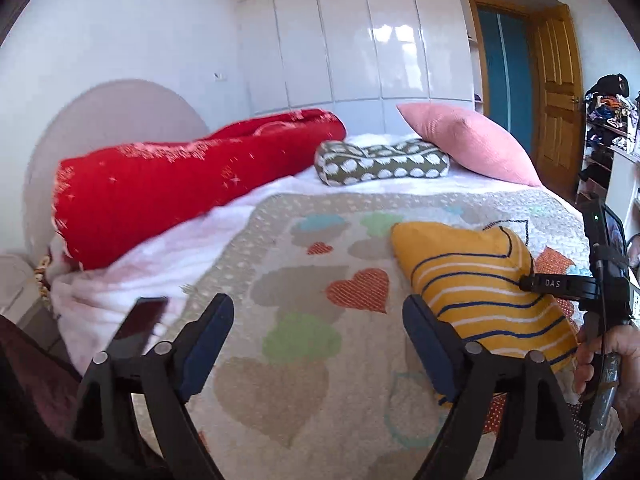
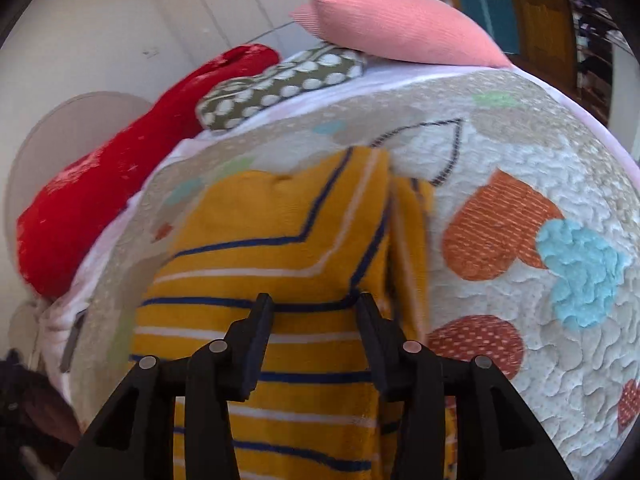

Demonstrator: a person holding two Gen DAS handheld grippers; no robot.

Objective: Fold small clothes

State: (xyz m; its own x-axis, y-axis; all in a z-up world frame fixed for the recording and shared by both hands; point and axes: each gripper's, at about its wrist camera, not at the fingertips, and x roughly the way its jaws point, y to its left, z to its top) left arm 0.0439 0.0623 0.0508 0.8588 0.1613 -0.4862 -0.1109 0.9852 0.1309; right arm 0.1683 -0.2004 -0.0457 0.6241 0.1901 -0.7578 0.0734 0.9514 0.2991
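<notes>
Right gripper [image 2: 316,312] hovers parted over the striped garment [image 2: 280,240] — not gripping.

So the quilt [image 1: 280,256] is spread on the bed, and the folded garment [image 1: 480,280] lies on its right part. Behind the quilt sits the dotted cushion [image 1: 380,160], with a long bolster [image 1: 180,184] to its left and a pillow [image 1: 468,140] just right.

One striped yellow garment [image 2: 280,248], one quilt [image 1: 312,380], three cushions: red [image 1: 180,184], dotted [image 1: 380,162], pink [image 1: 468,140].
</notes>
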